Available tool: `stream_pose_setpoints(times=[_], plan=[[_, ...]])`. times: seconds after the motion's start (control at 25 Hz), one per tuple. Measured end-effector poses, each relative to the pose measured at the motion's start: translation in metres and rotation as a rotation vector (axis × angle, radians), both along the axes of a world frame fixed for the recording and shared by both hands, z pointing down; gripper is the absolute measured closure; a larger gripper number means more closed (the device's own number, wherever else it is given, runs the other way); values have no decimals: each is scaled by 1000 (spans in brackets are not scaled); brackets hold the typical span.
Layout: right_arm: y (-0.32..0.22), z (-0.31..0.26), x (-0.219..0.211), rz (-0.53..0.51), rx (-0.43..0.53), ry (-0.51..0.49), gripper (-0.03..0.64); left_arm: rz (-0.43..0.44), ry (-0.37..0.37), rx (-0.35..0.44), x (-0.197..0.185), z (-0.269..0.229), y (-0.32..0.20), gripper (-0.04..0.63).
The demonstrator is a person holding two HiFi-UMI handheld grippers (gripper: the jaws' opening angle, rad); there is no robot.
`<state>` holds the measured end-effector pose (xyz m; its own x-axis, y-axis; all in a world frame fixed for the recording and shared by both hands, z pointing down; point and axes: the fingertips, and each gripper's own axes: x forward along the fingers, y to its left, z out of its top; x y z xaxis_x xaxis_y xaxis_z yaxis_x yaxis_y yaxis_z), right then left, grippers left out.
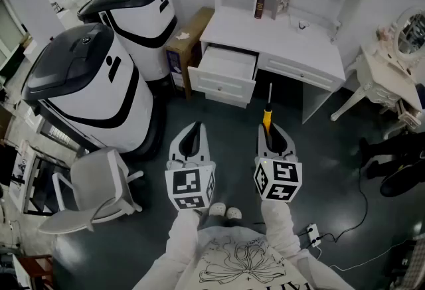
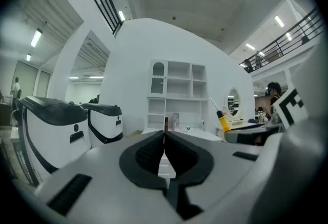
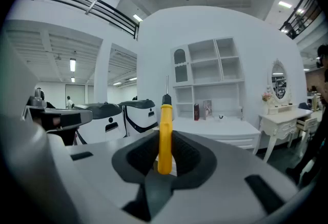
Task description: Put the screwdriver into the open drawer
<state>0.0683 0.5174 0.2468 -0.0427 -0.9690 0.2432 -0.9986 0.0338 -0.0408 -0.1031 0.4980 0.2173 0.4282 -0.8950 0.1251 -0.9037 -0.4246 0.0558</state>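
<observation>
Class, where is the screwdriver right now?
The screwdriver is clamped in the right gripper, head view centre-right, tip toward the desk, right of the open drawer.

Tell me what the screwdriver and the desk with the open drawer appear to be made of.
The screwdriver: yellow handle, smooth with a slight sheen, likely plastic; black collar; thin grey shaft, probably metal. The desk: evenly white, flat matt surfaces, with a panelled front on the drawer, likely painted wood or board; the look does not settle which.
</observation>
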Motion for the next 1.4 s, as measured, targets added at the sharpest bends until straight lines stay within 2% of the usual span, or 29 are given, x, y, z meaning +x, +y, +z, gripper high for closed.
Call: stream_pose_setpoints(times=[0.68,1.0,1.4], plan=[[-42,11,-11,0,-11,-17,546,17,-3,-11,-9,8,-39,589],[-55,27,-31,-11,-42,-9,546,26,9,-43,-25,23,-56,589],[-86,41,-23,2,-82,-17,546,26,7,-82,-22,38,-85,589]])
